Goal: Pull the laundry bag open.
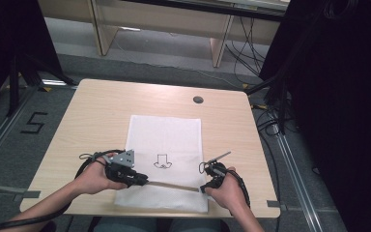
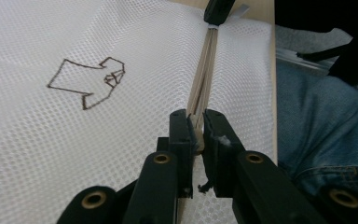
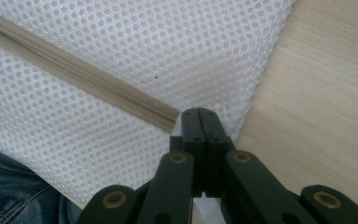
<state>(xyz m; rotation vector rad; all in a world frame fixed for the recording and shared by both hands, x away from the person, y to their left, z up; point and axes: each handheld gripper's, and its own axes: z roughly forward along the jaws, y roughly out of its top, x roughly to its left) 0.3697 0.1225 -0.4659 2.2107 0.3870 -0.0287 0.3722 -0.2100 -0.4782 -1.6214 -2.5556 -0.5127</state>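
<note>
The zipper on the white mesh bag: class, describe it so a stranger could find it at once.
On the wooden table lies a white mesh laundry bag with a small shirt outline drawn on it. Near the bag's edge closest to the person runs the zipper, stretched between the left gripper and right gripper. It is the bag's one beige strip.

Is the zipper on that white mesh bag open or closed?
Closed, as far as visible: the beige zipper runs as one joined strip across the mesh laundry bag, with no gap showing. The left claw grips its pull end.
</note>
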